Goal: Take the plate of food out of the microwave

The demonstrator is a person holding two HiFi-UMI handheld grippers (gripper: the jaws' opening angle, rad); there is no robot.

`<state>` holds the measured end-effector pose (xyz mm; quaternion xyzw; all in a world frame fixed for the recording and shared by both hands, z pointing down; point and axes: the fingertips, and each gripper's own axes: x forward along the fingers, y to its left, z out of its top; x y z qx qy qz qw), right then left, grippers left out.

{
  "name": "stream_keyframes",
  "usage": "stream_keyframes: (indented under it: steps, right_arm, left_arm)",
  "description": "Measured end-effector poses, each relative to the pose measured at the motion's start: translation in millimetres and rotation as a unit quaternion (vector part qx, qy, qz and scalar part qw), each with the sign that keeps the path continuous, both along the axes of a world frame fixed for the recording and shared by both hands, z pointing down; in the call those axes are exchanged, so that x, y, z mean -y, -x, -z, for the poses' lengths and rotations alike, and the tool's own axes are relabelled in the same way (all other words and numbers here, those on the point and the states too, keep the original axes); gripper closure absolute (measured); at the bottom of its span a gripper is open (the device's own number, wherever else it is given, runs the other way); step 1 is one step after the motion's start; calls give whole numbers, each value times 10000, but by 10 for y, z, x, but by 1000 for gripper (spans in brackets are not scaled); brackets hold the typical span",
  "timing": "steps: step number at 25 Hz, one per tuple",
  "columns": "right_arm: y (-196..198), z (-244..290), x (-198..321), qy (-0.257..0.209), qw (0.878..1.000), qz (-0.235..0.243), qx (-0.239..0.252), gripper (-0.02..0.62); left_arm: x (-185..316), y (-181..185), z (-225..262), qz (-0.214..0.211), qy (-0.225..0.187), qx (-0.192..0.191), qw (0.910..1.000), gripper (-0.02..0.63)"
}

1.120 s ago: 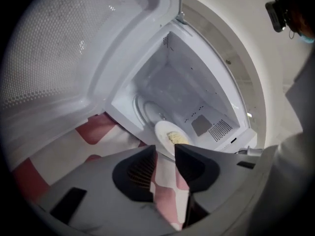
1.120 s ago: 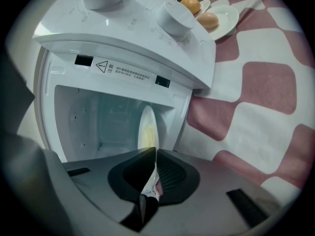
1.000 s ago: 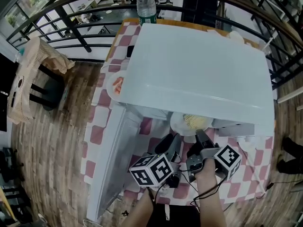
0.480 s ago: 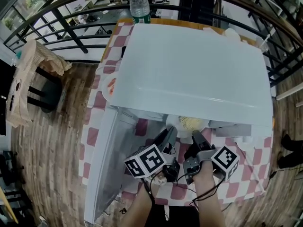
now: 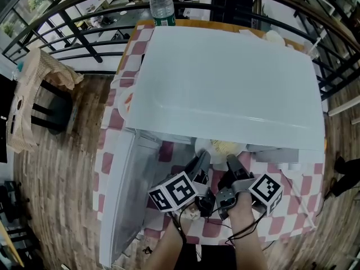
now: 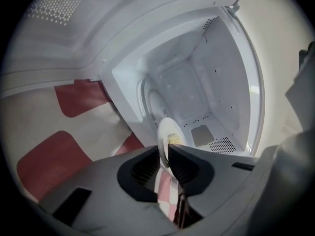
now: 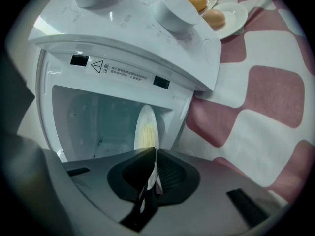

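I see the microwave (image 5: 225,77) on the table (image 5: 298,204), door (image 5: 121,207) swung open at left. The plate of food (image 5: 225,147) lies at the cavity mouth; a water bottle (image 5: 161,4) stands behind the microwave.

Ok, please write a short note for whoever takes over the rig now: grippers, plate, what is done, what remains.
Left gripper: jaws have just closed on the plate rim.
Right gripper: shut on the same plate's rim.
Plate of food: at the microwave mouth, partly under its top; door open.
Done: door open, both grips made.
Left: draw the plate out level, probably onto the tablecloth.
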<state>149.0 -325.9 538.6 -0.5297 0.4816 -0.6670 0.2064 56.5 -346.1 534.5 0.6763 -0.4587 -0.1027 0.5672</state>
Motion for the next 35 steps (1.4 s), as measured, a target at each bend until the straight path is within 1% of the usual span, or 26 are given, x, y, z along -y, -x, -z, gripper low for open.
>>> stream_keyframes:
  steps: [3, 6, 10, 15, 17, 22, 26, 29, 32, 35]
  right_arm:
    - [11, -9, 21, -89, 9999, 6, 55, 557]
    - [7, -43, -6, -19, 10000, 43, -14, 551]
    - [-7, -46, -12, -46, 10000, 73, -21, 549]
    - [-27, -25, -38, -96, 9999, 48, -81, 549]
    - [-7, -8, -39, -217, 9997, 40, -41, 549]
    - [8, 31, -112, -227, 9995, 112, -210, 549]
    - [49, 109, -152, -345, 9992, 100, -153, 549]
    - [53, 129, -235, -297, 9993, 82, -218, 549]
    - [73, 161, -314, -317, 9993, 48, -210, 549]
    - [60, 182, -448, -222, 9993, -13, -308, 549]
  left_arm:
    - [-6, 8, -17, 139, 81, -235, 9996, 558]
    - [-15, 15, -34, 229, 112, -338, 9991, 565]
    - [-26, 8, -29, 316, 152, -479, 9982, 574]
    - [-24, -6, 26, 274, 34, -491, 9984, 571]
    - [-36, 3, 41, 261, -8, -473, 9985, 569]
    - [-111, 36, 74, 315, -29, -525, 9981, 569]
    - [-177, 60, 130, 307, -60, -537, 9981, 569]
    - [-236, 76, 166, 258, -102, -528, 9982, 569]
    - [-310, 90, 206, 155, -181, -428, 9988, 565]
    - [-408, 91, 244, 92, -195, -449, 9988, 565]
